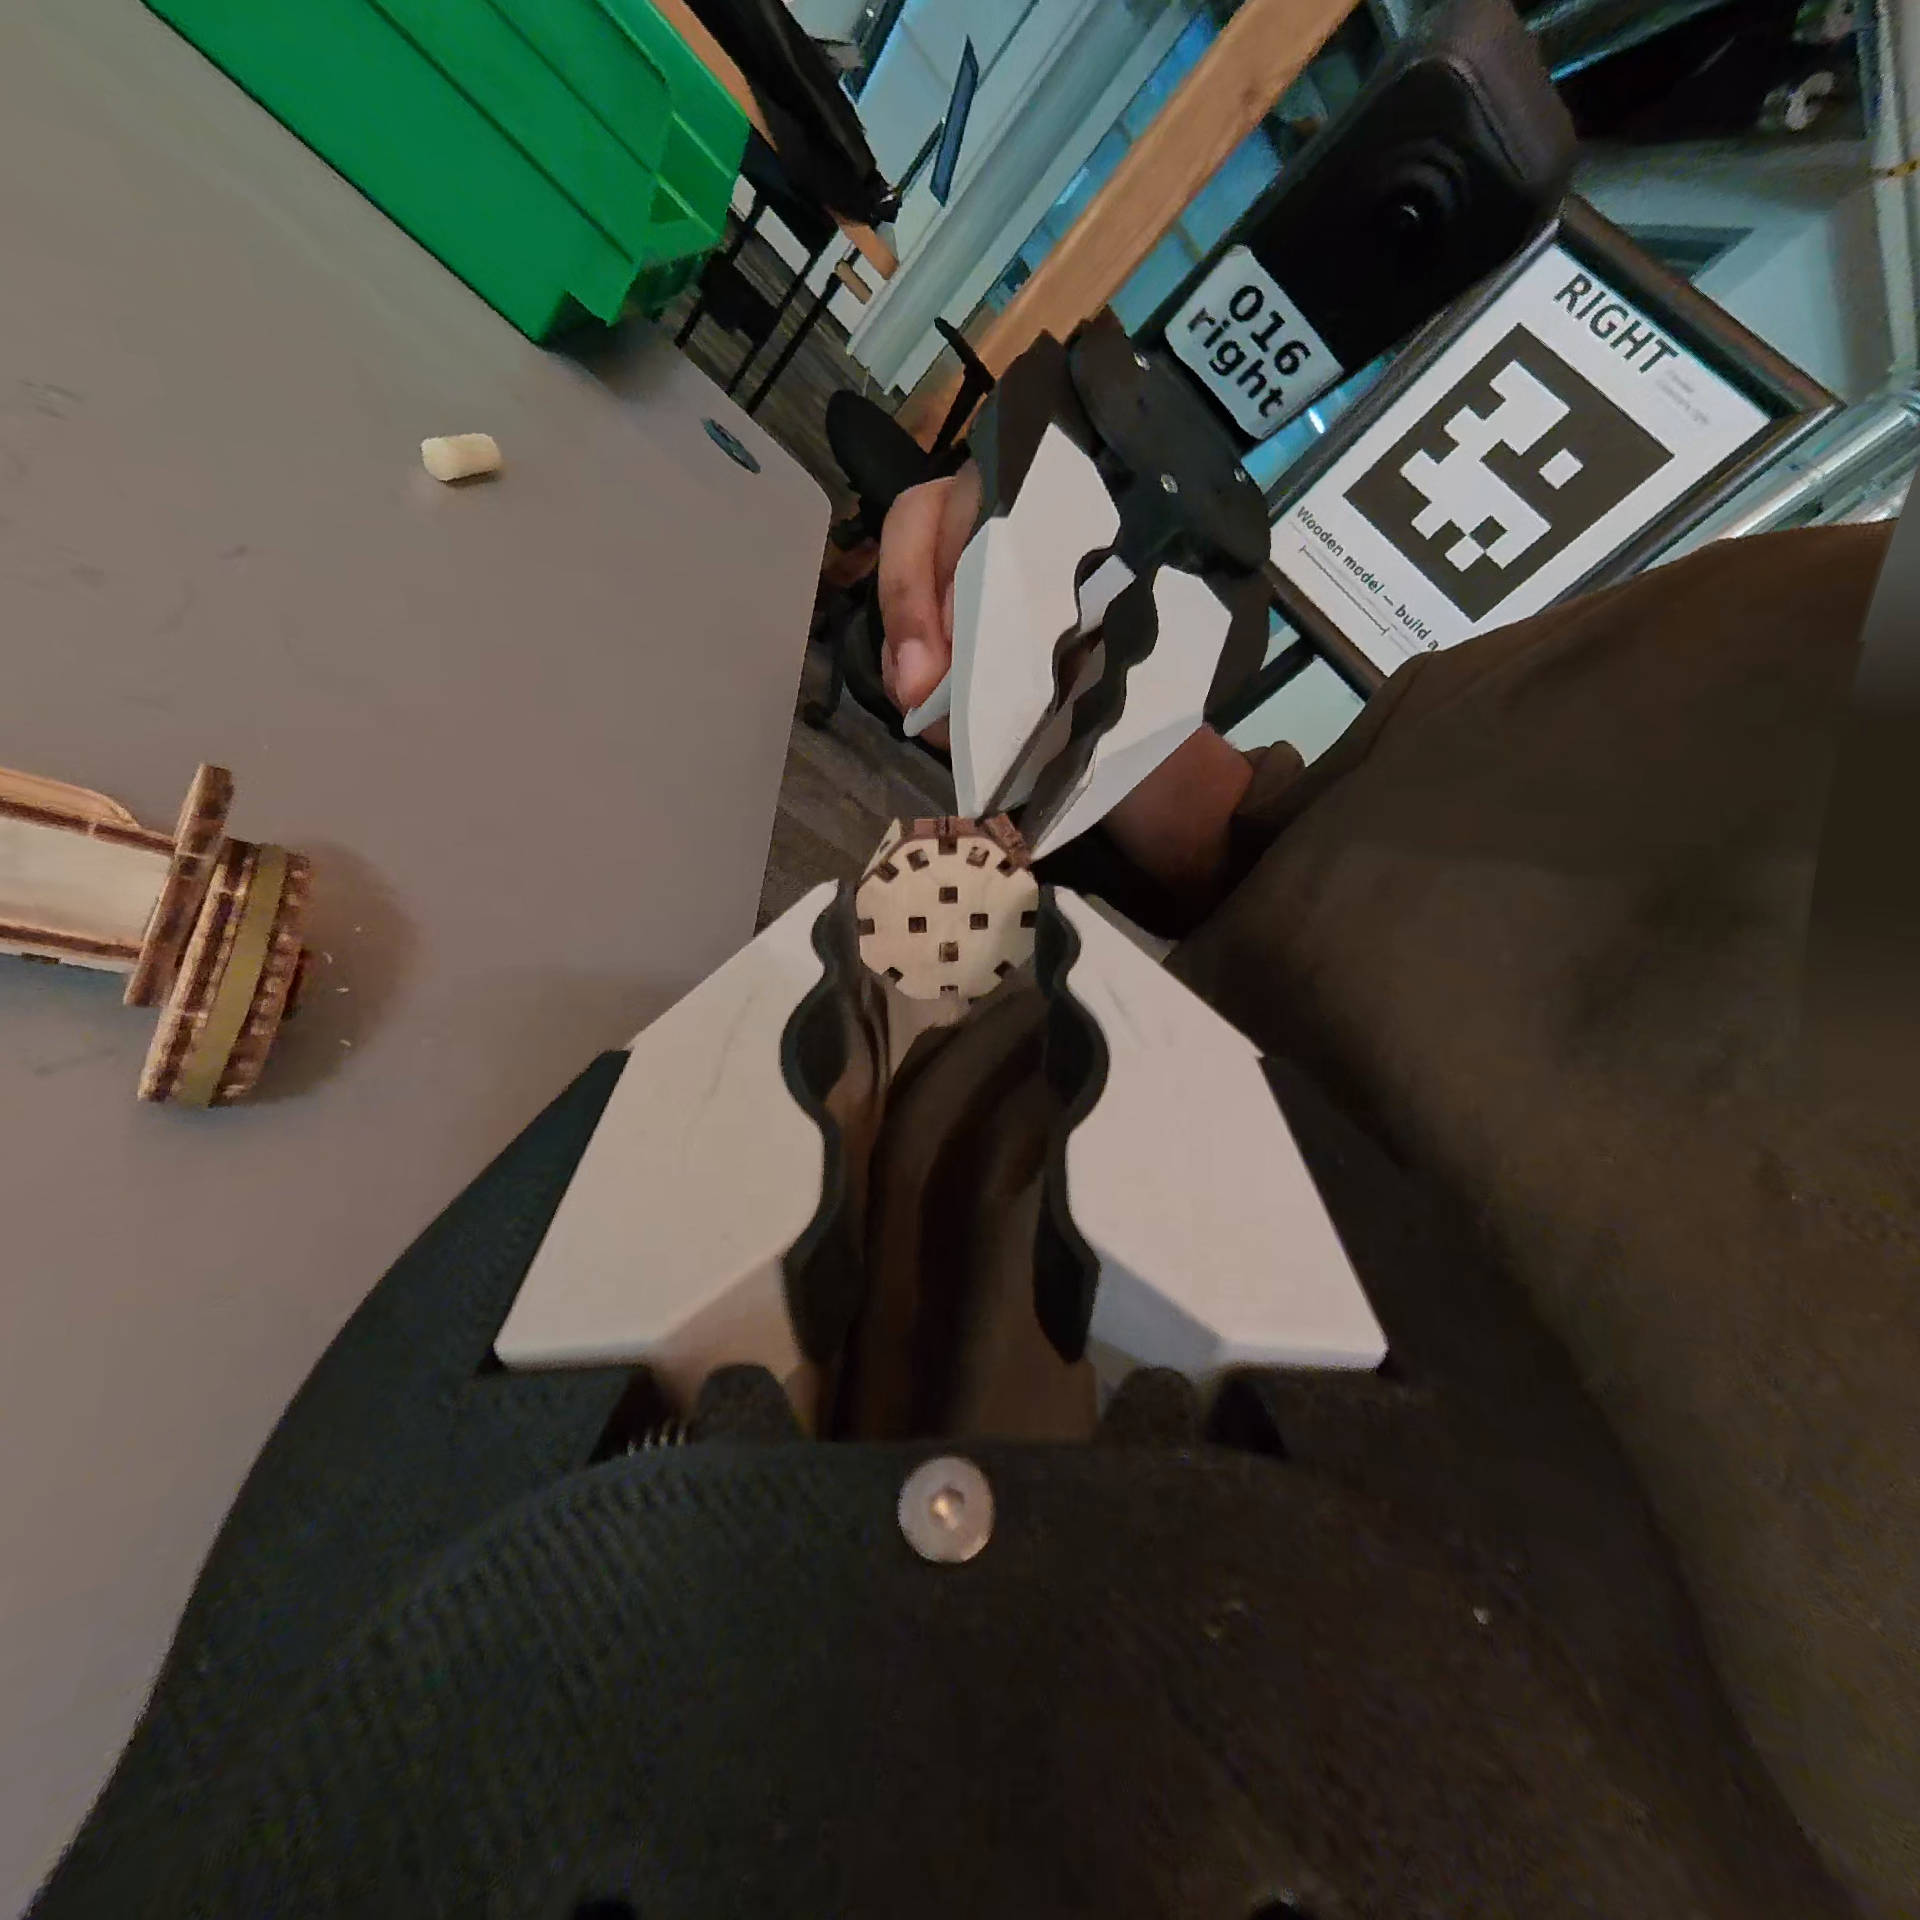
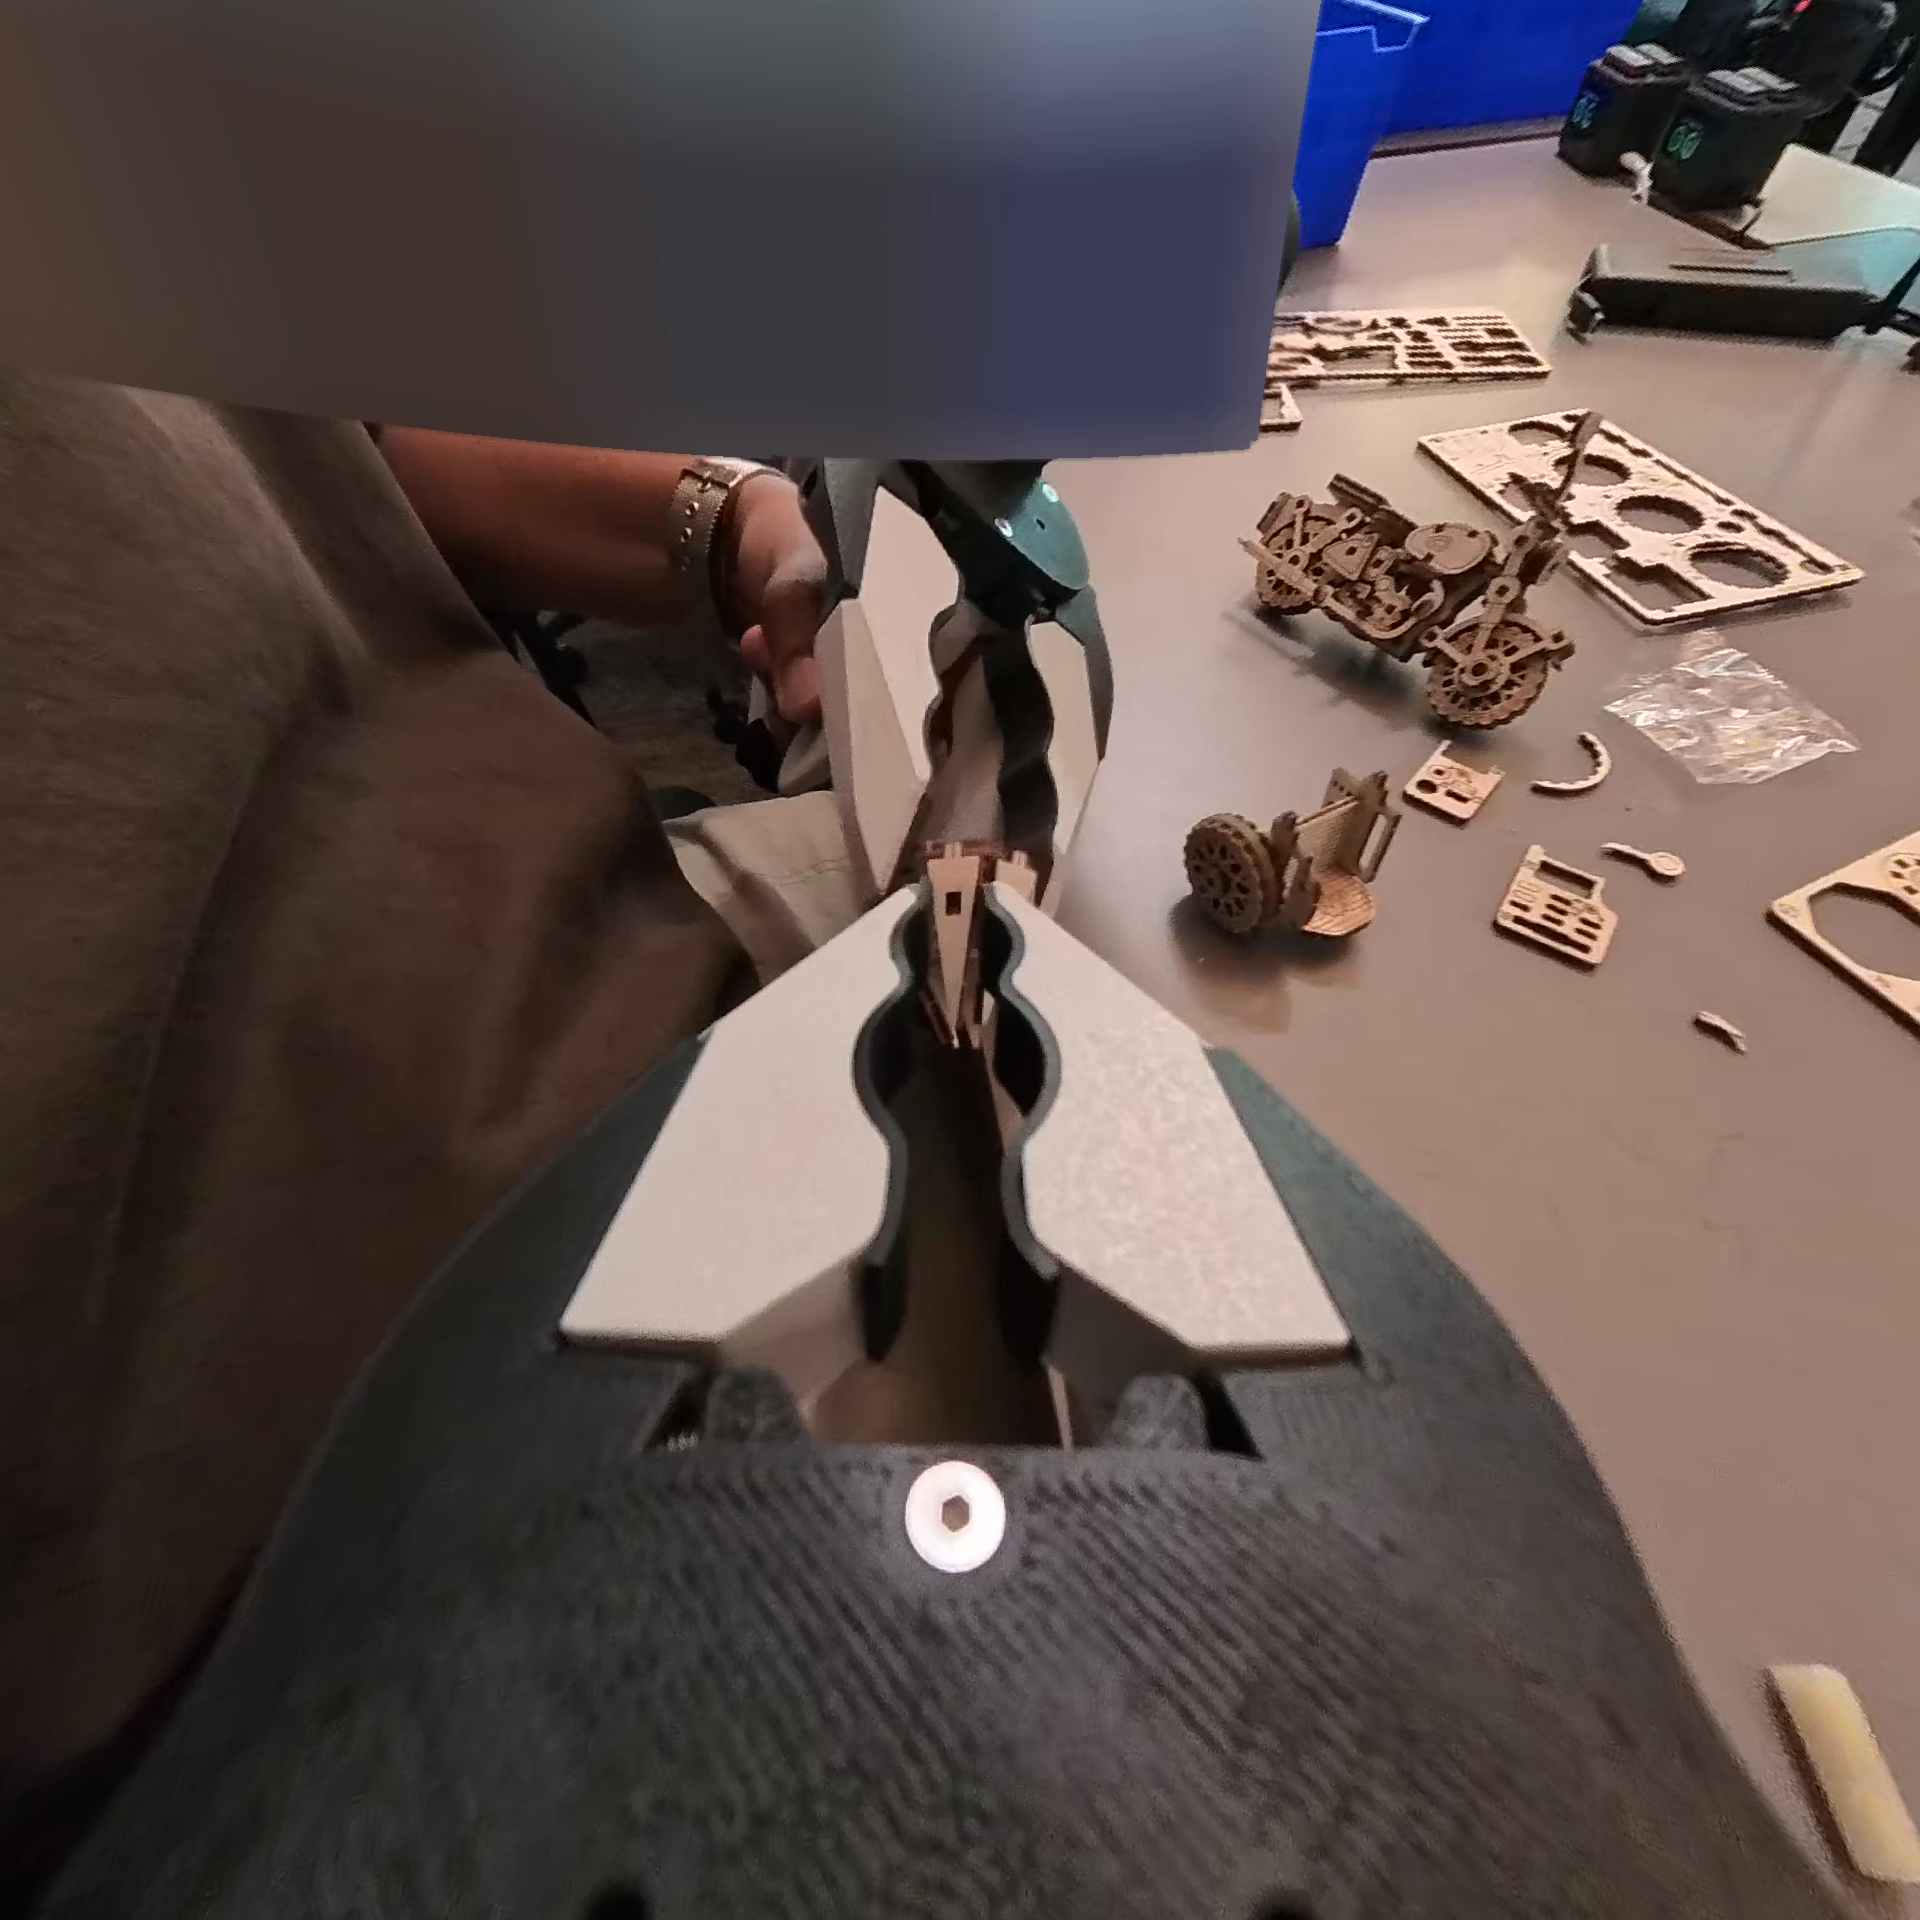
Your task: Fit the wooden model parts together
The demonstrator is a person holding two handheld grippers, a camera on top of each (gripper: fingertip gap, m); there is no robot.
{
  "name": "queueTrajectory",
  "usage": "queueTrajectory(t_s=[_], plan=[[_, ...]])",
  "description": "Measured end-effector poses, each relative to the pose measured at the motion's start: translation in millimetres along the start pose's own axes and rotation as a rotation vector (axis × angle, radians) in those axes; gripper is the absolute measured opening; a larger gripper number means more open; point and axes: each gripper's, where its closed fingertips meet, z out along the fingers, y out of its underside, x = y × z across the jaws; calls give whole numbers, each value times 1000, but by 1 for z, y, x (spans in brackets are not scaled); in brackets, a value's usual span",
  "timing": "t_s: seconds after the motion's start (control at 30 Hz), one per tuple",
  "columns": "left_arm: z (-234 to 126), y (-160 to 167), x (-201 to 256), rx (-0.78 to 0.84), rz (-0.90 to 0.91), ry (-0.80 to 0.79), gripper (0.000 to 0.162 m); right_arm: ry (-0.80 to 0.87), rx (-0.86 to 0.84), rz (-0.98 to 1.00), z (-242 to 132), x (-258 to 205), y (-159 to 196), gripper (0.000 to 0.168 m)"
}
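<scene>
My left gripper [image 1: 945,902] is shut on a round wooden disc [image 1: 940,940] with several square holes, held off the table's edge over a person's brown clothing. My right gripper [image 2: 962,900] is shut on a thin flat wooden piece [image 2: 952,935], held edge-on. In the left wrist view the right gripper [image 1: 1006,823] comes from above, its tips at the disc's far rim. In the right wrist view the left gripper [image 2: 971,836] faces mine with the wooden part [image 2: 1016,869] at its tips. The two parts meet; the joint itself is hidden.
On the grey table [image 1: 416,644] lie a wooden wheel-and-axle assembly [image 1: 208,935], a white foam bit [image 1: 460,457] and green bins [image 1: 468,156]. To the right stand a wooden motorcycle model [image 2: 1413,592], a wheeled subassembly [image 2: 1288,868], cut-out sheets [image 2: 1631,520] and loose pieces [image 2: 1553,904]. The tips of both grippers are at nearly the same place. From either gripper's tips it is about 20 centimeters to the white foam bit [image 1: 460,457]. The right camera catches it too, in the right wrist view [image 2: 1819,1736].
</scene>
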Motion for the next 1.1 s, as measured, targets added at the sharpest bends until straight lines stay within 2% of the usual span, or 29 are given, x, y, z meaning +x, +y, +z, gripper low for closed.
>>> queueTrajectory(t_s=[1.0,1.1], plan=[[1,-1,2,14,-60,39,29,-2,60,3,-7,1,-7,7],[-3,-5,-2,32,-61,18,29,130,-14,12,-20,28,5,7]])
